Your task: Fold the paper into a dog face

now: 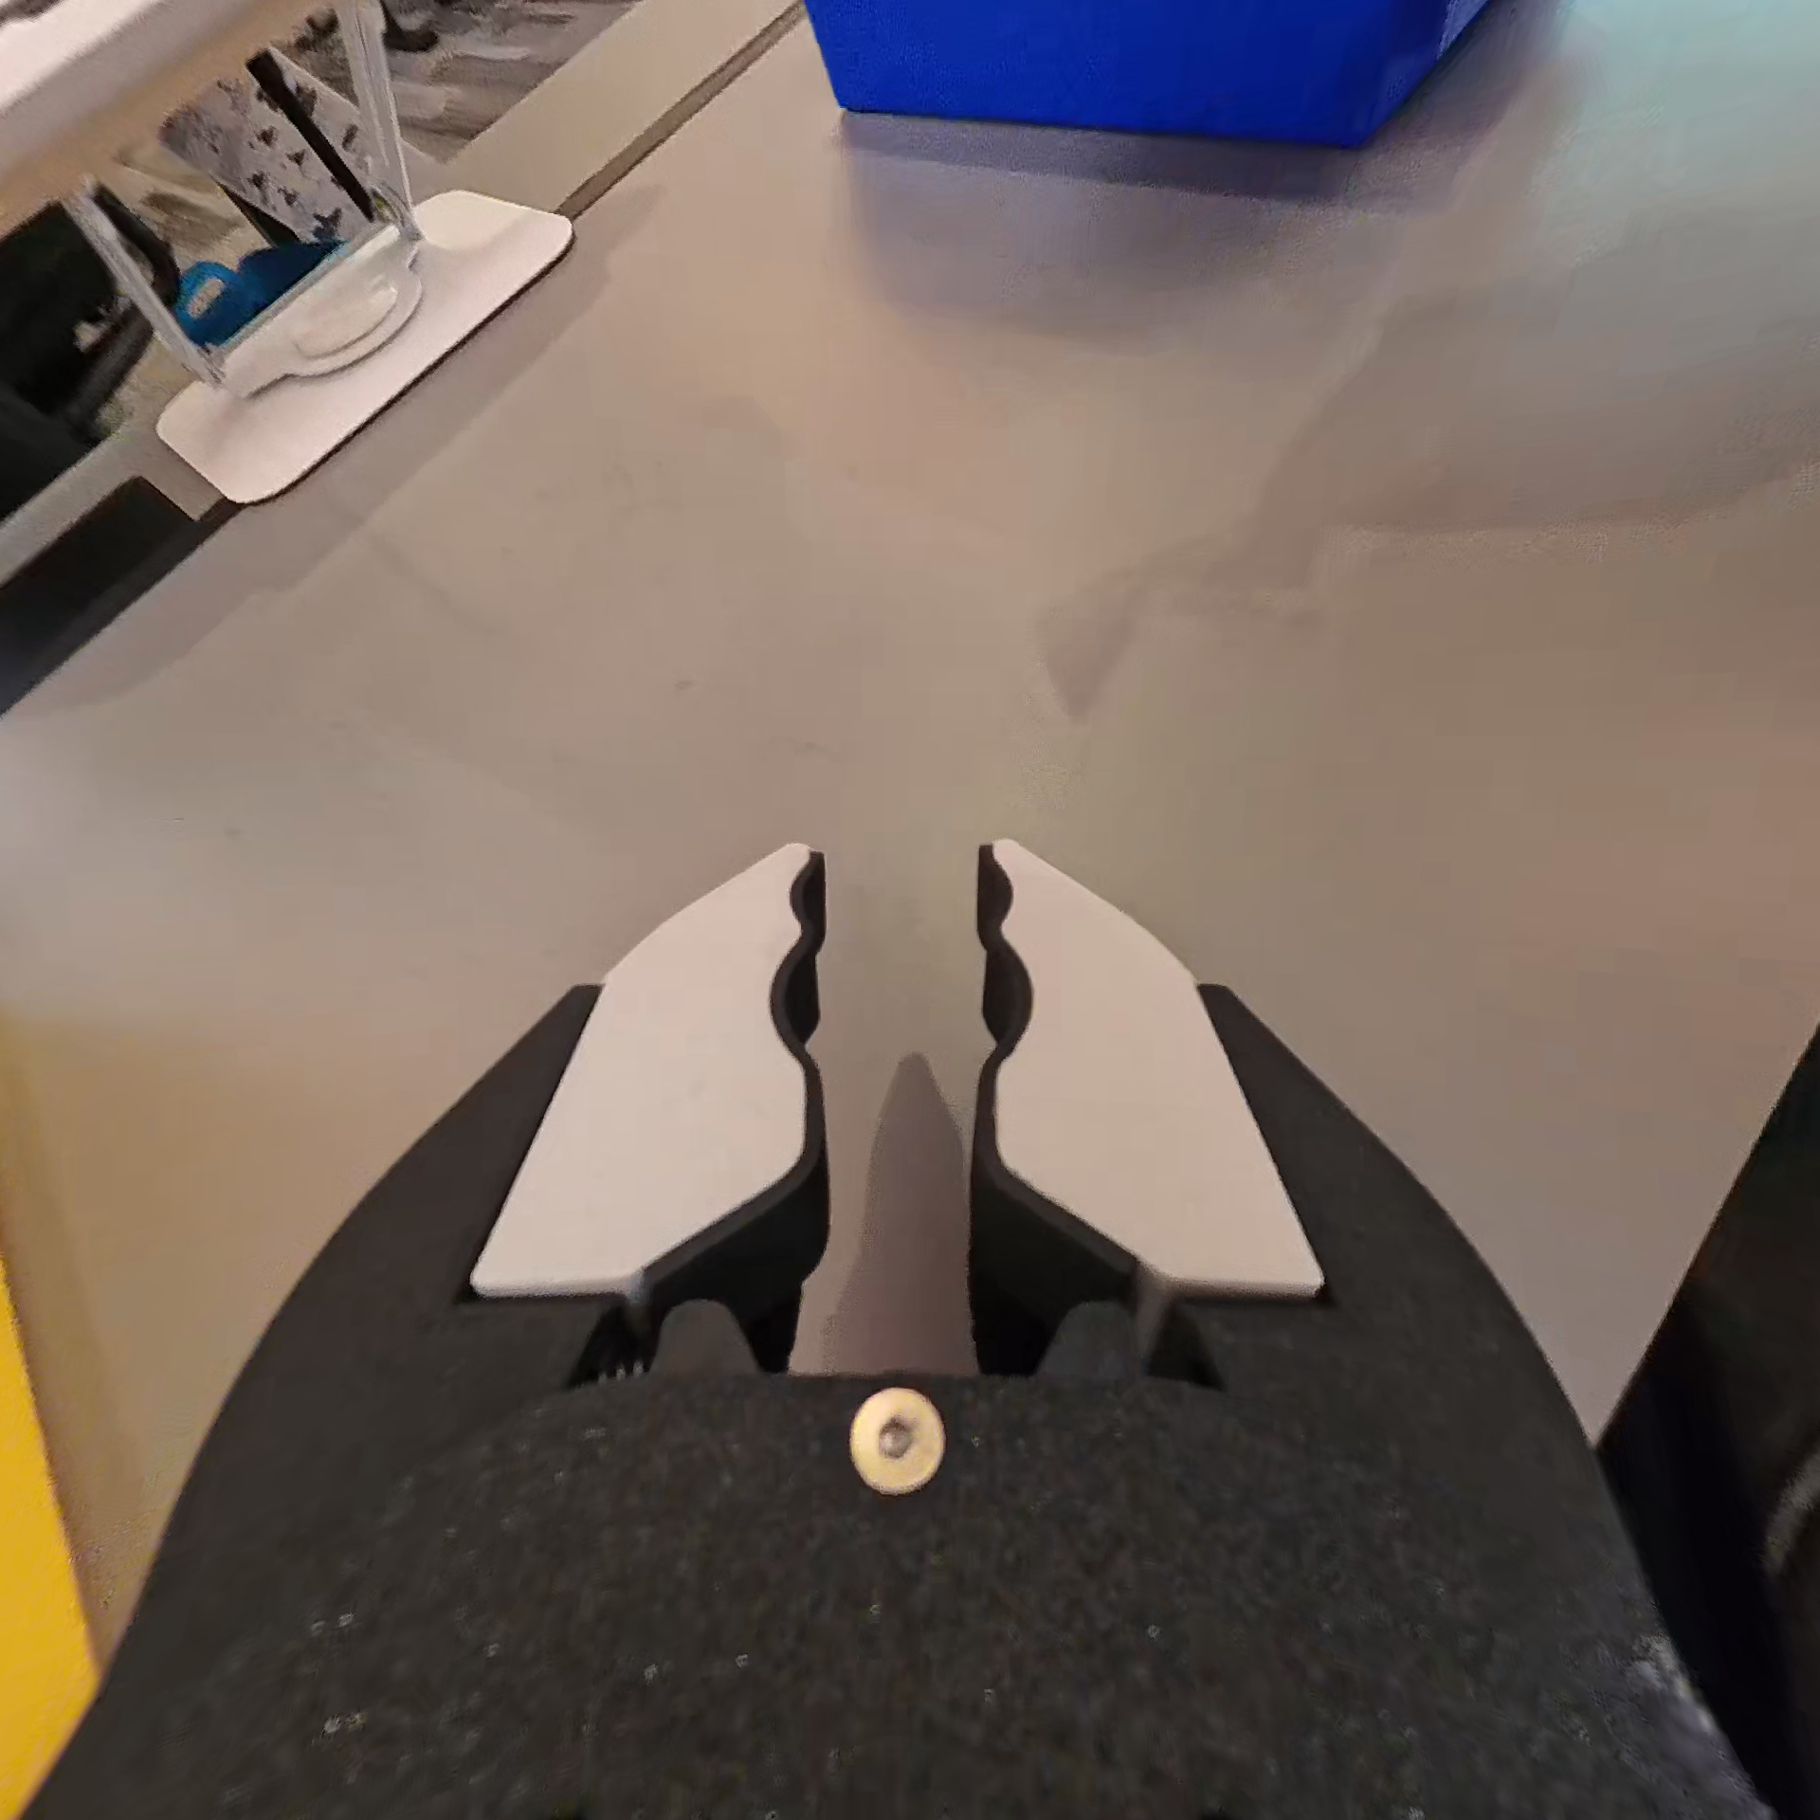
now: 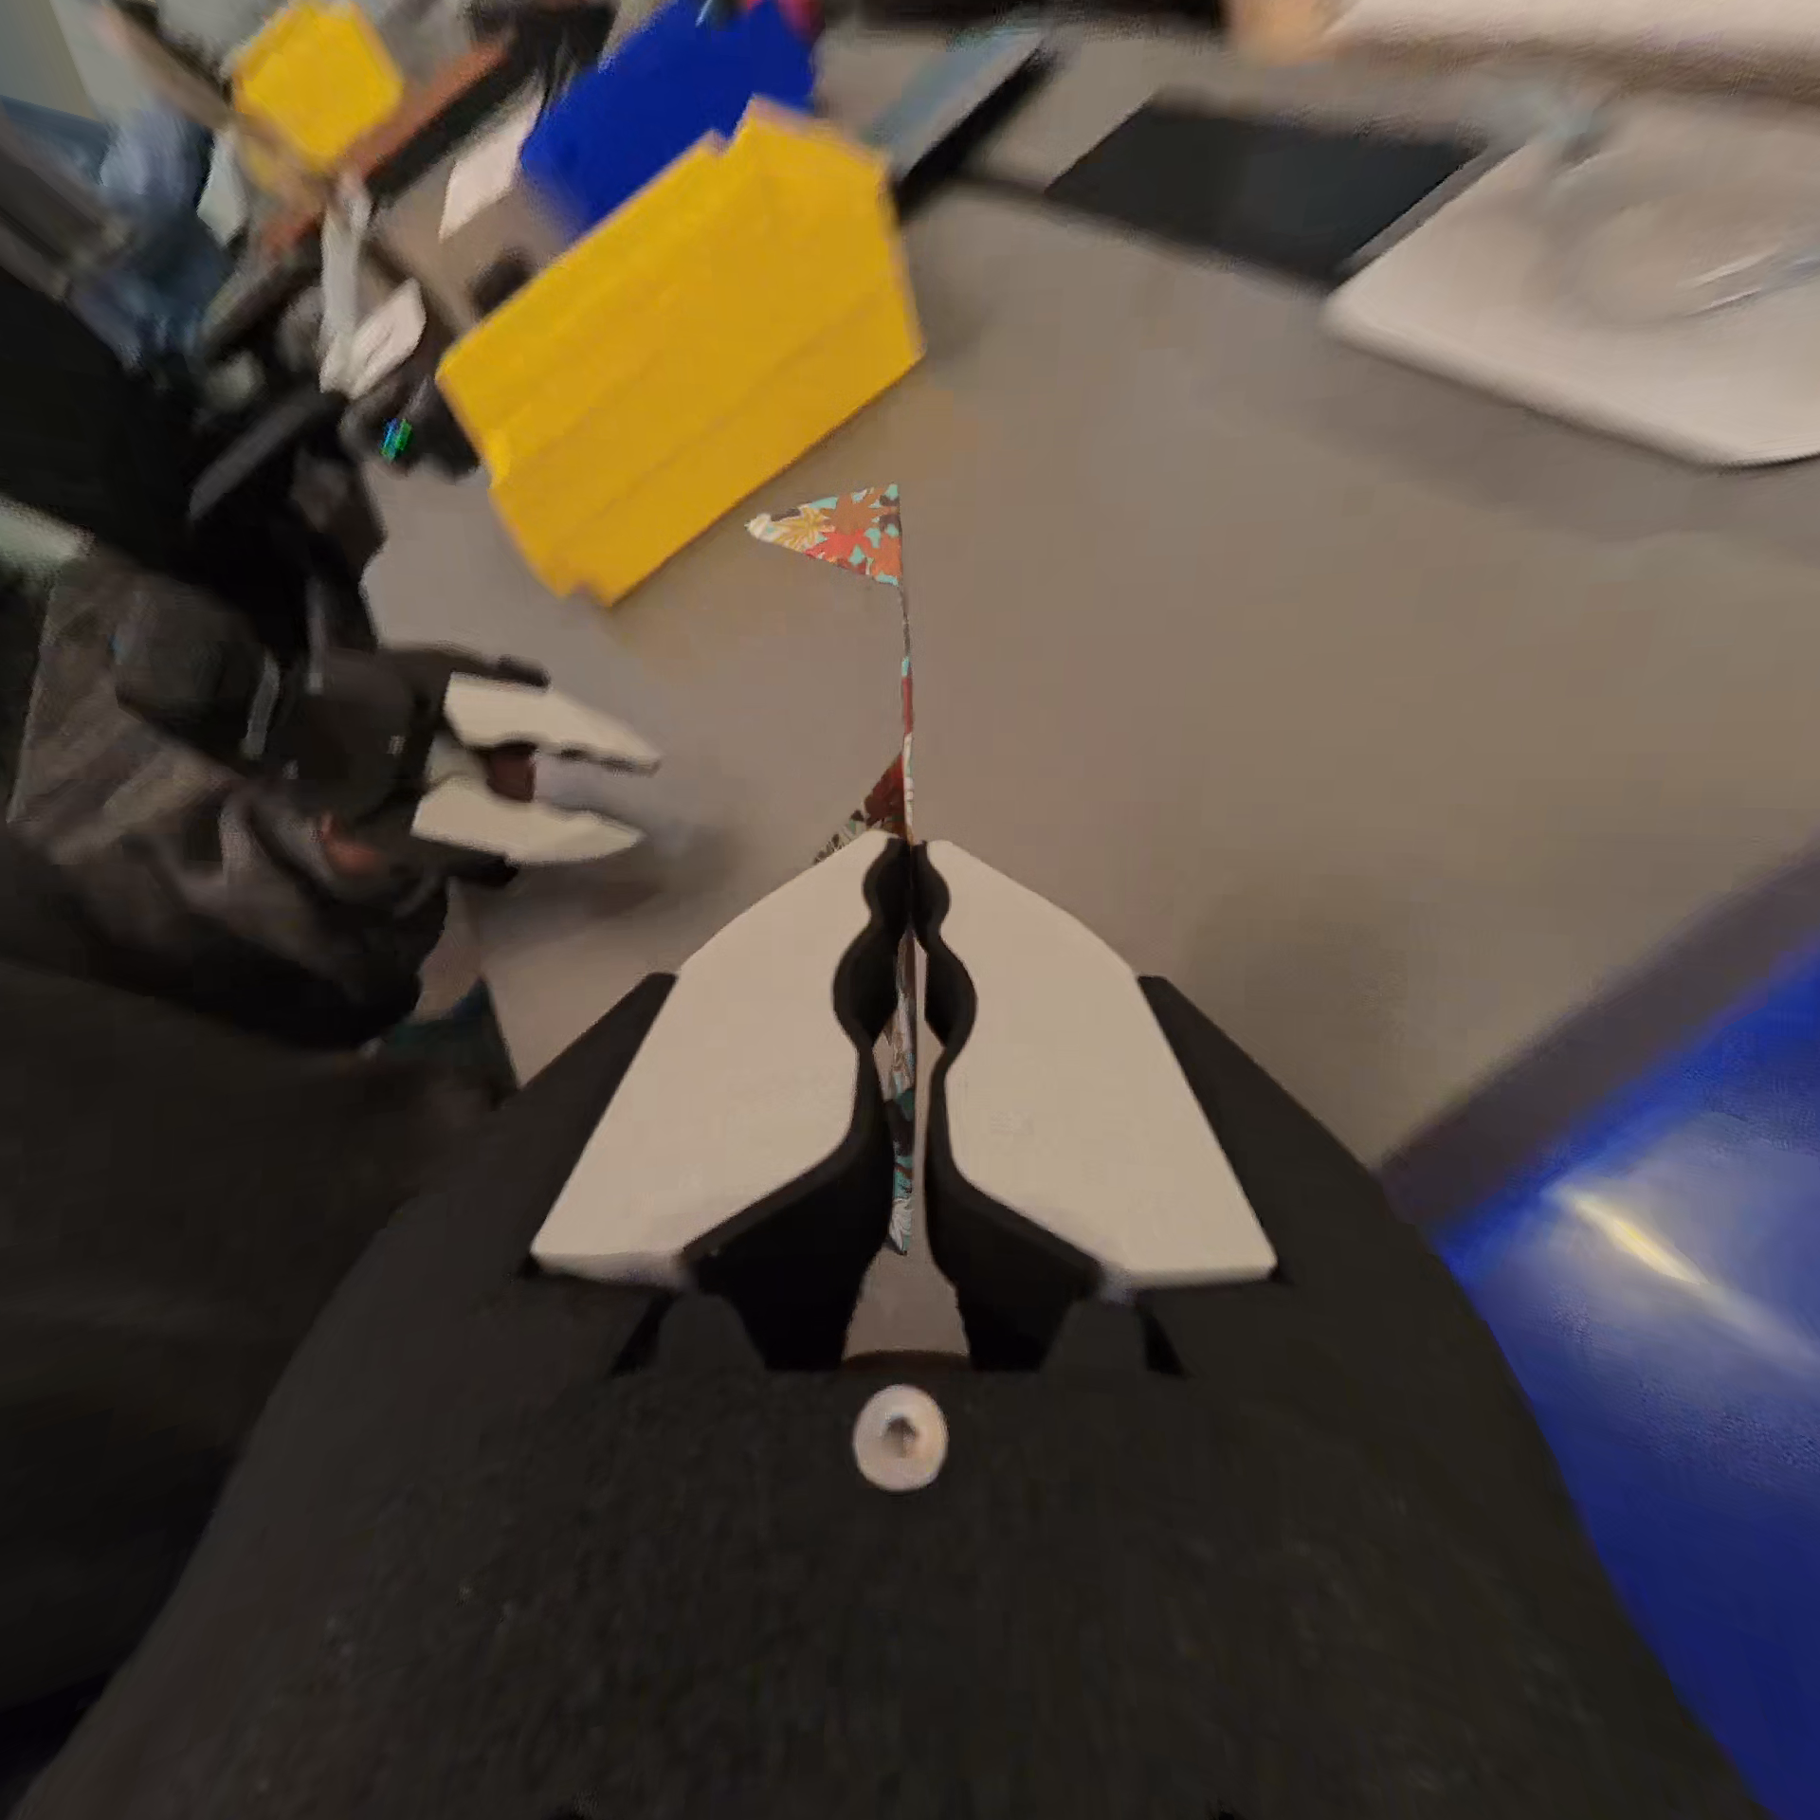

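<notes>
My right gripper is shut on a folded piece of flower-patterned paper. The paper stands edge-on between the jaws and rises above the grey table, with a small triangular flap at its far tip. My left gripper is open and empty, held low over the bare grey table. It also shows in the right wrist view, to the left of the paper and apart from it. The right wrist view is blurred.
A blue bin stands at the far edge of the table. A white stand with a flat base sits at the far left. A yellow bin stands beyond the paper; a blue bin is near right.
</notes>
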`<state>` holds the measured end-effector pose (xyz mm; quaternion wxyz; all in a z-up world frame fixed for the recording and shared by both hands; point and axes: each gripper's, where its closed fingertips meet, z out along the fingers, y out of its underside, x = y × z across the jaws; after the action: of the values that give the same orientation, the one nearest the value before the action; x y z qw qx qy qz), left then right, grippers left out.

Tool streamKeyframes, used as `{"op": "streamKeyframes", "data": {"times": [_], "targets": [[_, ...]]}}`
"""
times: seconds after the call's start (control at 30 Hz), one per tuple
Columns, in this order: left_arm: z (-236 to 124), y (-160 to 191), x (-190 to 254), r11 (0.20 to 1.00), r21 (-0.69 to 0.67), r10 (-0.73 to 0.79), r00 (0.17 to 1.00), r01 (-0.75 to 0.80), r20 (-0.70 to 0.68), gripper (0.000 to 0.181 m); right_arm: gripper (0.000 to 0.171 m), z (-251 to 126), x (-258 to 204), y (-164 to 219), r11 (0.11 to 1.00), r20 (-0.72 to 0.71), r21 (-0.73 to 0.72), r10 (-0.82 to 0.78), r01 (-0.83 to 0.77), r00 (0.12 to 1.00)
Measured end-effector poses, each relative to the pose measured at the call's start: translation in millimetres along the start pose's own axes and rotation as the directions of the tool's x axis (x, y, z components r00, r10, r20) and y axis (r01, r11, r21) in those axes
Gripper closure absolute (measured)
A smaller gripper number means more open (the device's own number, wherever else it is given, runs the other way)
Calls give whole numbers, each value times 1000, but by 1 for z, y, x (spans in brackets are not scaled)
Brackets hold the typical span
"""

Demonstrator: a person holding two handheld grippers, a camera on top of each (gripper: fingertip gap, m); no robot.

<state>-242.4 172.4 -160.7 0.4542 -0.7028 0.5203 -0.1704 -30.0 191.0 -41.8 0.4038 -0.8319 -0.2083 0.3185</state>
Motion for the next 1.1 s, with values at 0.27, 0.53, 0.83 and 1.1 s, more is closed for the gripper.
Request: {"op": "streamKeyframes", "data": {"times": [0.27,0.53,0.83,1.1], "targets": [[4,4,1,999,-24,-47,999,47,-22,152,171,-101,194,5,942,-427,157,335,-296,840],[9,6,8,998,-52,-34,999,32,-36,152,171,-46,276,50,851,-529,113,489,-514,693],[4,20,-1,996,-73,-61,998,59,-22,152,162,-61,308,83,879,-698,-140,238,-455,675],[6,19,0,996,-67,-54,998,53,-19,151,149,-66,318,89,885,-769,-298,-1,-357,639]]}}
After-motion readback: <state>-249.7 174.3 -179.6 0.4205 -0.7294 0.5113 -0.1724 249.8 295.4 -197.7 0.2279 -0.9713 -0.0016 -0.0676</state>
